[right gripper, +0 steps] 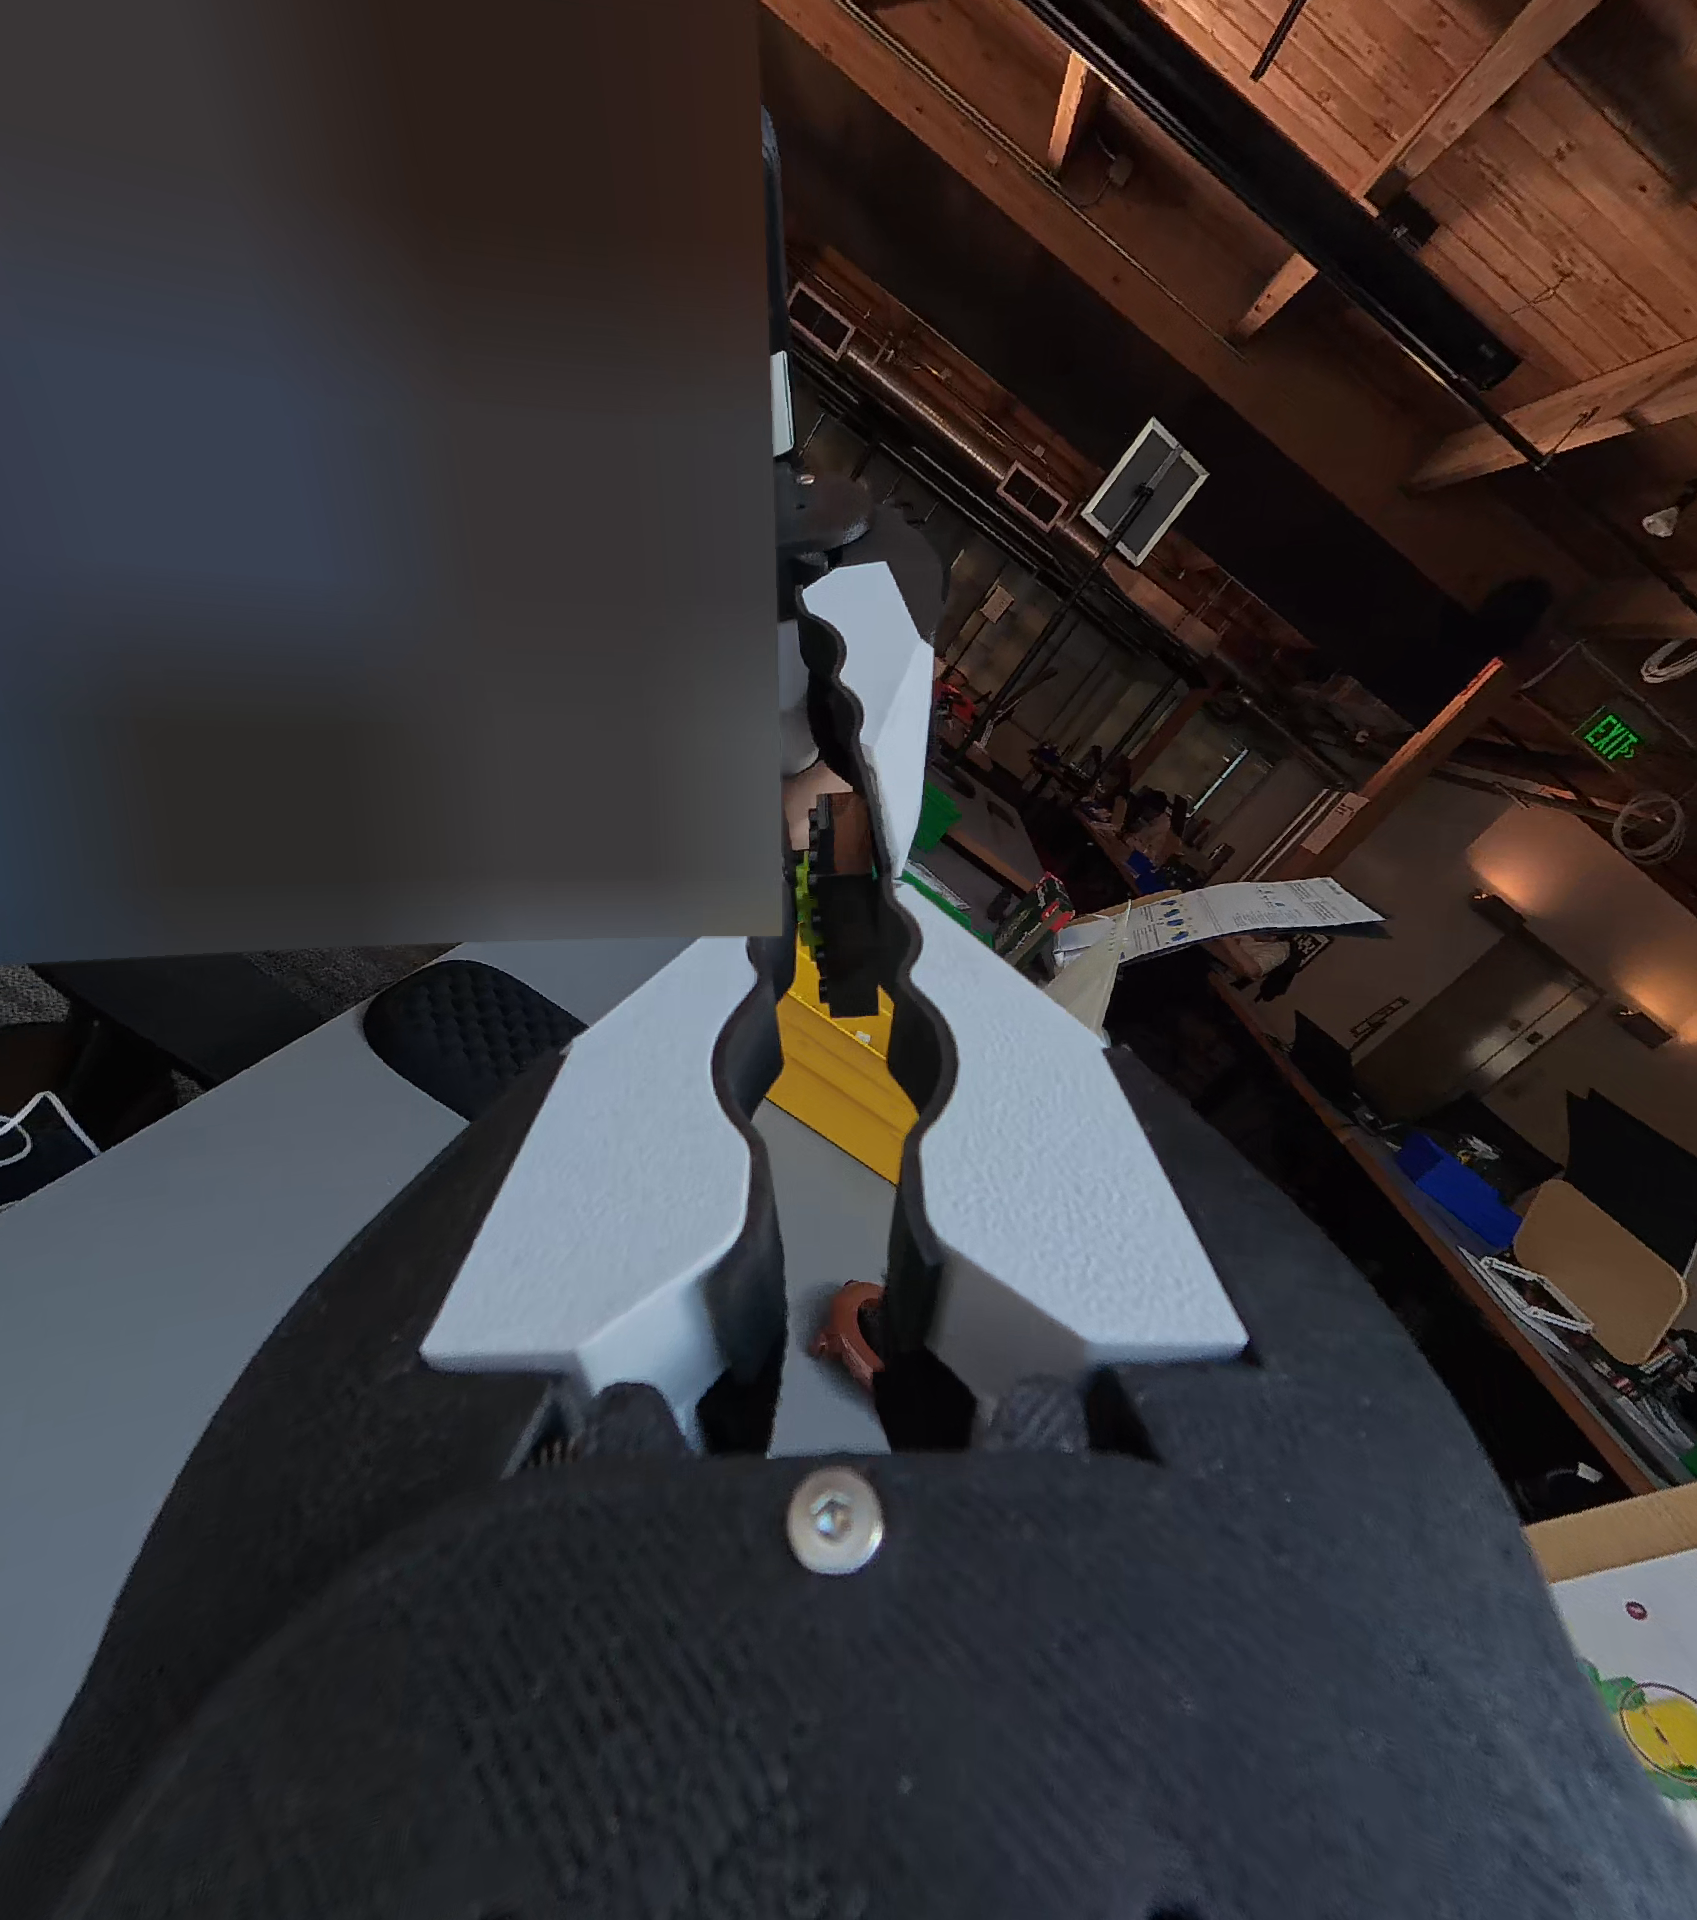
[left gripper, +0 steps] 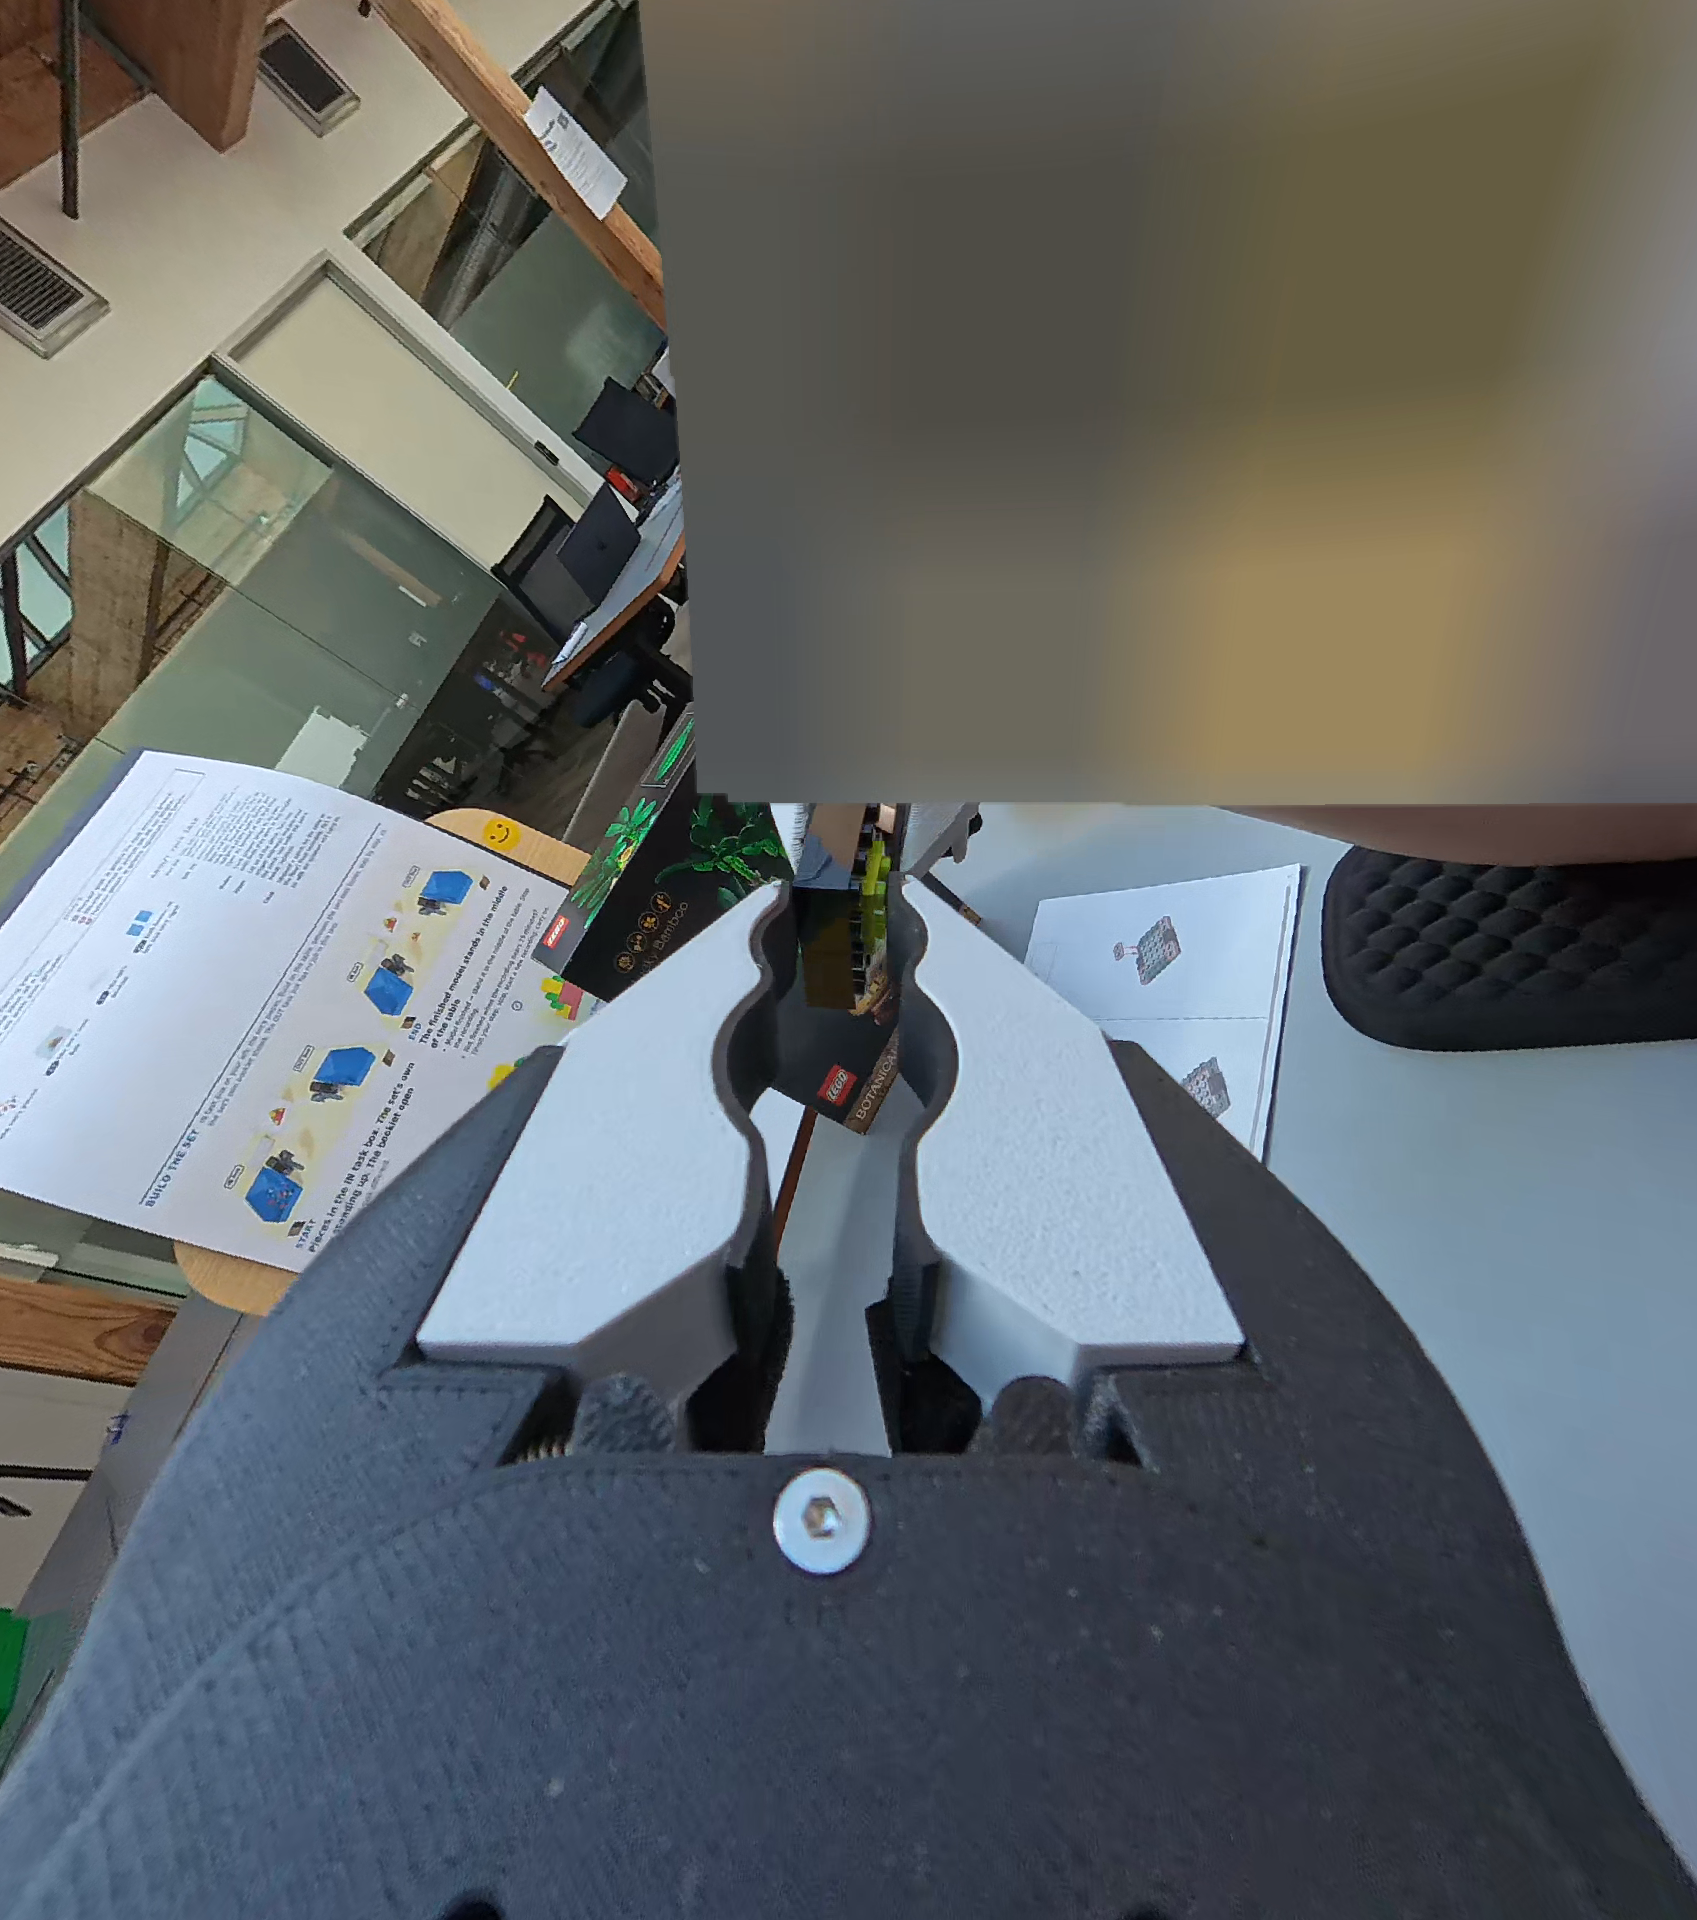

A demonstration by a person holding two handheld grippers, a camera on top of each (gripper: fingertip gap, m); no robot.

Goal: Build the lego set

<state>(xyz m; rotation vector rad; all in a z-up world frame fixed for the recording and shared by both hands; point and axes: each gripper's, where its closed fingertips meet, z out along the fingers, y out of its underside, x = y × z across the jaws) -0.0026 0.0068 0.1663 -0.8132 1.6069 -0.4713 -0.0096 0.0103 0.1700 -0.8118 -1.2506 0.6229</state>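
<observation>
My left gripper [left gripper: 844, 896] is shut on a small lego assembly [left gripper: 870, 878] of black, lime green and brown pieces, held above the grey table [left gripper: 1446, 1351]. My right gripper [right gripper: 836, 940] meets it head-on and is shut on the black part of the same assembly [right gripper: 849, 951]. In the right wrist view the lime piece [right gripper: 804, 883] and brown piece [right gripper: 842, 821] sit between the left gripper's fingers [right gripper: 885, 665]. The right gripper's fingers [left gripper: 937, 836] show just beyond the assembly in the left wrist view. Much of the assembly is hidden by the fingers.
A black lego box [left gripper: 636, 904] stands behind the grippers. A printed instruction sheet [left gripper: 200, 987] is on the left and an open booklet [left gripper: 1166, 987] on the right. A yellow bin [right gripper: 833, 1081] and a small orange-brown piece [right gripper: 849, 1330] lie on the table [right gripper: 148, 1299]. A black padded cushion [left gripper: 1550, 935] is at the right. The tips of both grippers are at nearly the same place.
</observation>
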